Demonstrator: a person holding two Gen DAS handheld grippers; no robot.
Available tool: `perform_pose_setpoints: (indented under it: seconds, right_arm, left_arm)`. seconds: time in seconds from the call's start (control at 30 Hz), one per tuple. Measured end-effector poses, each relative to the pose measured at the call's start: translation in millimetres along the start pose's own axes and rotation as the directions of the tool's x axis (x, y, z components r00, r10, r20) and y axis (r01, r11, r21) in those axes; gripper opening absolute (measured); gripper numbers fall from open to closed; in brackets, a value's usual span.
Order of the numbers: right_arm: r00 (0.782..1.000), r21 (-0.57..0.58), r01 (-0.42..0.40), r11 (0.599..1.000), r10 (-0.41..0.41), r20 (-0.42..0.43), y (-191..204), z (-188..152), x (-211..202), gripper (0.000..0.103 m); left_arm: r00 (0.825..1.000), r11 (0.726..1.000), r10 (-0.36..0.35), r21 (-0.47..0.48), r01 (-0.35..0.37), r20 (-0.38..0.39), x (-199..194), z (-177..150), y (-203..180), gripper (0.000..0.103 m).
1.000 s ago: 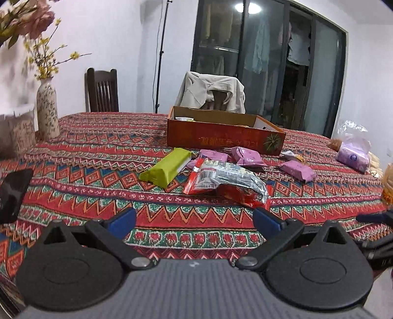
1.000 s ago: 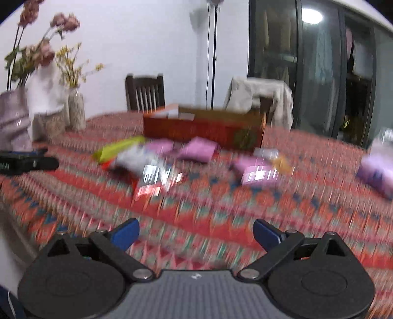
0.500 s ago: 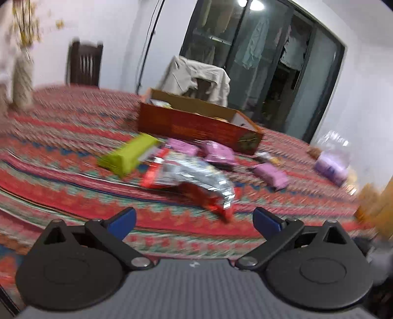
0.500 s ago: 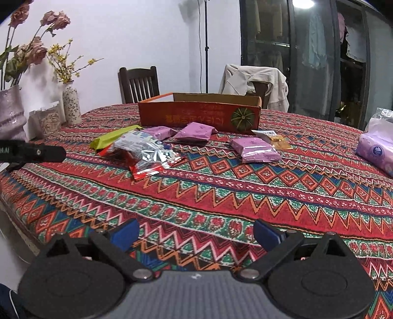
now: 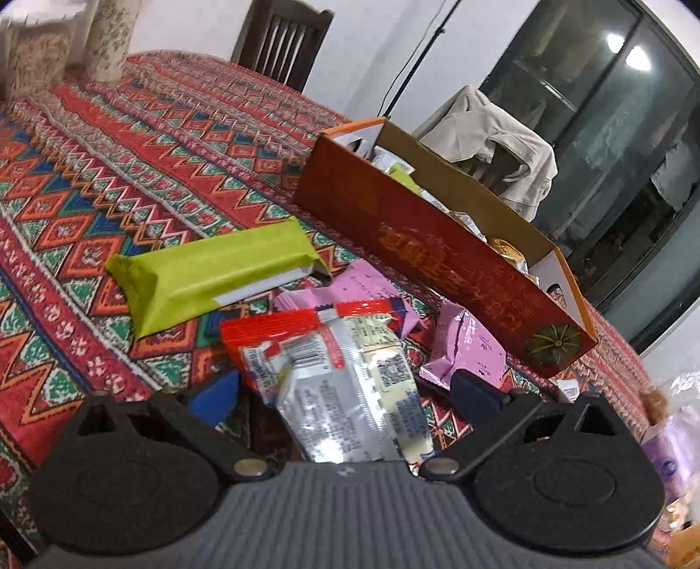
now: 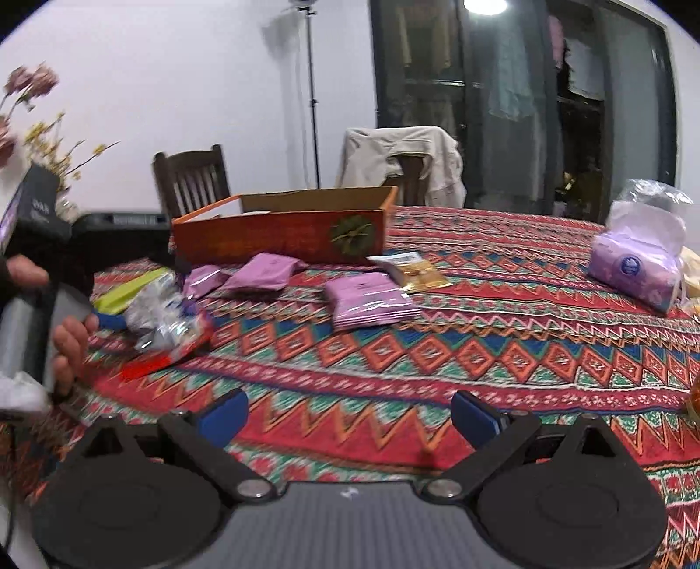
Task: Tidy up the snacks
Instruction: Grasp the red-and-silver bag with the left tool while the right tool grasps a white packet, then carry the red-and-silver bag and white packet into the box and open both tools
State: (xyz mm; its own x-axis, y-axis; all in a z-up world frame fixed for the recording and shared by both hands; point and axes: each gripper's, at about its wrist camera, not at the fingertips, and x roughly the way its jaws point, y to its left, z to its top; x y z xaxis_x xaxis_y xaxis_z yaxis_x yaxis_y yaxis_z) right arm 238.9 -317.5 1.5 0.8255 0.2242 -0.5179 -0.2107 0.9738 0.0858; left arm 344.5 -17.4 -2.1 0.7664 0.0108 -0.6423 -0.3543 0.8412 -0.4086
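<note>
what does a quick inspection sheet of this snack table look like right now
surface: patterned tablecloth, mostly bare near right gripper
job's things: silver-red snack bag, green bar, pink packets loose; orange box partly filled
clutter: tissue pack, vase
grippers: left gripper open around the snack bag; right gripper open, empty
cables: nothing seen
surroundings: chair, jacket-draped chair, light stand

silver snack bag (image 5: 350,394): near end hidden behind the gripper body
box contents (image 5: 503,245): mostly hidden by the box wall
flowers (image 6: 26,87): blurred, cut by frame edge
</note>
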Motion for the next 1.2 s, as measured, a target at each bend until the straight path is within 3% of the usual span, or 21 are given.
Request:
perform_pose_setpoints:
  seconds: [0.07,0.1,0.13,0.17,0.27,0.3,0.33,0.37,0.4,0.5,0.53,0.63,0.7,0.73,0.77,0.8,0.87,1.0,1.13,1.2]
  right_arm:
    - [1.000,0.006,-0.007,1.000,0.007,0.003,-6.3,4.6,6.2,0.099]
    - [1.000,0.007,-0.012,1.000,0.012,0.006,-9.5,7.9,9.9,0.099]
    - [1.000,0.004,-0.018,1.000,0.018,0.010,-13.4,12.3,14.5,0.098]
    - [1.000,-0.001,-0.020,1.000,0.020,0.018,-18.4,19.1,20.2,0.098]
    - [0.999,0.000,-0.024,1.000,0.024,0.049,-34.7,43.2,39.4,0.096]
    - [0.998,0.004,-0.032,0.999,0.031,0.053,-40.3,52.4,49.0,0.095]
    - [0.998,0.009,-0.042,0.999,0.042,0.055,-46.7,62.8,61.0,0.091]
    - [0.997,0.014,-0.051,0.999,0.051,0.051,-52.4,73.6,74.9,0.088]
    - [0.998,0.015,-0.059,0.998,0.058,0.037,-56.9,82.9,90.5,0.087]
    - [0.998,0.007,-0.056,0.998,0.056,-0.020,-66.9,106.4,142.2,0.076]
    - [0.998,0.003,-0.052,0.999,0.052,-0.044,-69.3,111.7,157.7,0.070]
    - [0.994,-0.022,-0.058,0.998,0.055,-0.097,-68.8,121.7,193.0,0.066]
    - [0.990,-0.041,-0.062,0.997,0.056,-0.129,-65.6,121.5,207.4,0.060]
    - [0.989,-0.051,-0.059,0.997,0.051,-0.138,-65.2,119.0,210.6,0.049]
    - [0.991,-0.058,-0.046,0.997,0.038,-0.129,-65.7,117.2,210.2,0.043]
    - [0.992,-0.054,-0.034,0.998,0.027,-0.123,-67.7,116.0,208.4,0.043]
    - [0.994,-0.028,-0.020,0.999,0.017,-0.111,-71.9,112.1,198.8,0.042]
    - [0.997,-0.062,0.057,0.996,-0.060,-0.050,-63.3,96.7,159.5,0.041]
    - [0.994,-0.056,0.109,0.993,-0.107,0.025,-50.9,75.9,107.6,0.041]
    - [0.995,-0.034,0.091,0.995,-0.089,0.046,-39.0,65.0,81.3,0.041]
  left_arm:
    - [1.000,0.996,-0.026,0.085,0.026,-0.002,-3.4,-7.7,-5.5,0.092]
    - [0.998,0.984,-0.062,0.166,0.063,-0.013,-7.9,-14.7,-8.5,0.069]
    - [0.996,0.969,-0.082,0.232,0.086,-0.026,-12.5,-21.7,-11.0,0.064]
    - [0.993,0.946,-0.115,0.302,0.119,-0.031,-18.7,-30.7,-12.5,0.064]
    - [0.971,0.797,-0.232,0.561,0.222,-0.055,-41.5,-57.6,-21.5,0.065]
    - [0.967,0.750,-0.252,0.622,0.226,-0.047,-48.1,-64.5,-24.8,0.070]
    - [0.962,0.717,-0.269,0.659,0.229,-0.042,-52.3,-68.1,-27.1,0.084]
    - [0.959,0.704,-0.280,0.671,0.234,-0.041,-53.9,-69.0,-28.3,0.092]
    - [0.958,0.704,-0.283,0.669,0.238,-0.043,-54.0,-68.4,-29.5,0.101]
    - [0.959,0.735,-0.272,0.628,0.257,-0.075,-48.3,-66.3,-35.6,0.101]
    - [0.959,0.737,-0.269,0.623,0.262,-0.085,-45.0,-65.4,-38.1,0.101]
    - [0.962,0.734,-0.255,0.628,0.257,-0.096,-39.8,-69.8,-45.1,0.101]
    - [0.966,0.740,-0.240,0.624,0.249,-0.101,-37.4,-73.5,-46.0,0.099]
    - [0.967,0.742,-0.233,0.622,0.248,-0.107,-36.0,-74.1,-44.9,0.090]
    - [0.967,0.740,-0.229,0.626,0.248,-0.112,-33.7,-75.7,-44.1,0.081]
    - [0.967,0.733,-0.223,0.633,0.249,-0.122,-33.1,-75.8,-42.8,0.062]
    - [0.960,0.722,-0.241,0.634,0.277,-0.145,-36.9,-74.0,-36.3,0.060]
    - [0.952,0.741,-0.258,0.597,0.306,-0.168,-53.1,-67.4,-15.1,0.062]
    - [0.960,0.769,-0.232,0.576,0.278,-0.154,-51.9,-66.2,-11.9,0.075]
    - [0.961,0.770,-0.239,0.576,0.275,-0.139,-49.9,-69.1,-16.9,0.080]
